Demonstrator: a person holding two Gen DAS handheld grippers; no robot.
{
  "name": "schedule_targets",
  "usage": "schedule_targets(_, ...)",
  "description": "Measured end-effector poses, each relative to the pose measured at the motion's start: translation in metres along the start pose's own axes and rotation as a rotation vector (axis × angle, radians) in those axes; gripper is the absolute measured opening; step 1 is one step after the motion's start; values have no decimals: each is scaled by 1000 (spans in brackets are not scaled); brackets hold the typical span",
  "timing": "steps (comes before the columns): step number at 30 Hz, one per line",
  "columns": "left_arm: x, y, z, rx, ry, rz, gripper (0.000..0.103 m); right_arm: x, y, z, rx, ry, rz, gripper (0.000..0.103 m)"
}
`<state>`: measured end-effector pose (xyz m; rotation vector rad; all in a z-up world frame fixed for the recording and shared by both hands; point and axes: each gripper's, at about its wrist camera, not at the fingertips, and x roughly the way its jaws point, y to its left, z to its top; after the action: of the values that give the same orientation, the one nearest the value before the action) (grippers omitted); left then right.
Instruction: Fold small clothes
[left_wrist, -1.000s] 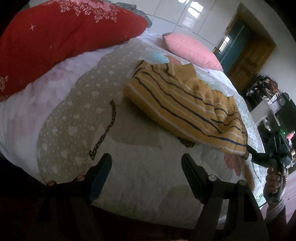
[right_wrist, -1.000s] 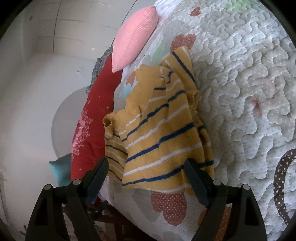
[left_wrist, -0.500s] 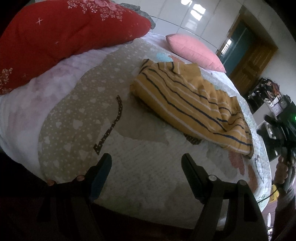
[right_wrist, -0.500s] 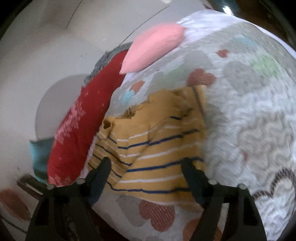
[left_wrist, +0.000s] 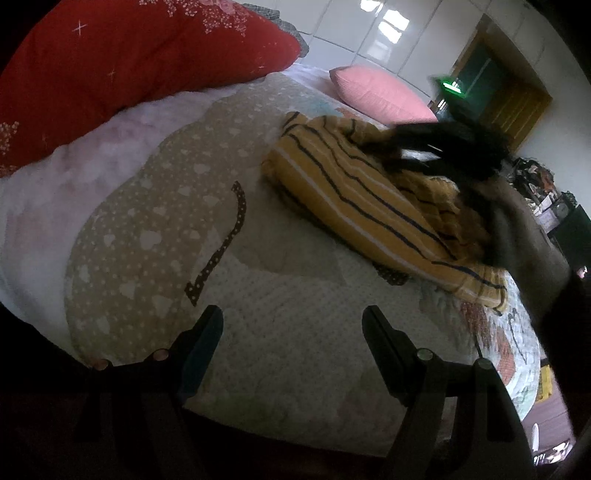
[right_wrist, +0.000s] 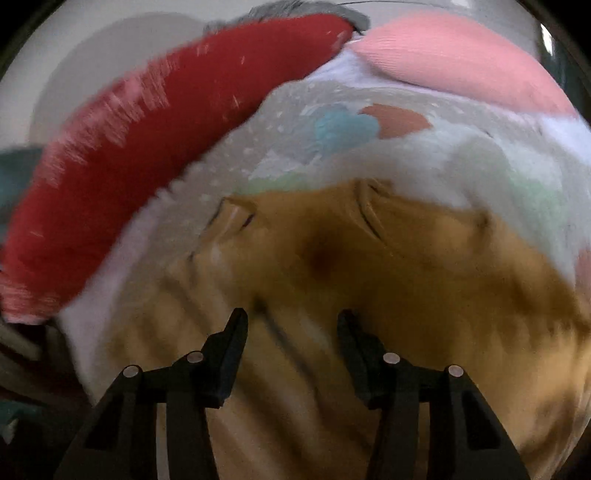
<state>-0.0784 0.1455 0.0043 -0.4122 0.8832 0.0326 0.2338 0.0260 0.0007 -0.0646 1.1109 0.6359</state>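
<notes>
Two grippers, left gripper (left_wrist: 291, 325) jaws spread at lower centre over quilt (left_wrist: 288, 332), right gripper (right_wrist: 291, 325) jaws spread just above blurred shirt (right_wrist: 424, 280), red pillow (left_wrist: 122, 59) upper left

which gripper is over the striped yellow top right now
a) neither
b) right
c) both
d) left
b: the right gripper hangs with open fingers directly above the striped yellow top, while the left gripper sits open over bare quilt, well short of the garment.
</notes>
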Motion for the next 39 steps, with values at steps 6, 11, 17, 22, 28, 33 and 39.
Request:
schedule_targets(6,3,10,-2,-15,3,-12,77,60,33,47,-59,51,-104,58)
schedule_targets(11,-1,11,-3,-25,-4,-13,77,25,34,58,0,-5,7,64)
schedule_targets(17,5,8,8,-46,1,-77,81,-85,-30,7,143,-79,150,80)
schedule_targets(22,22,-1,43,-17,-41,-115,82,-153,-130,-77,329,-123,80,84)
schedule_targets(28,65,-9,92,-1,-36,-208,87,-165,-214,-179,600,-160,158,86)
schedule_targets(33,104,-3,115,-77,18,-278,90,-136,-231,-203,664,-201,285,87)
schedule_targets(39,130,-2,134,-133,45,-332,103,-112,-213,-169,561,-257,251,91)
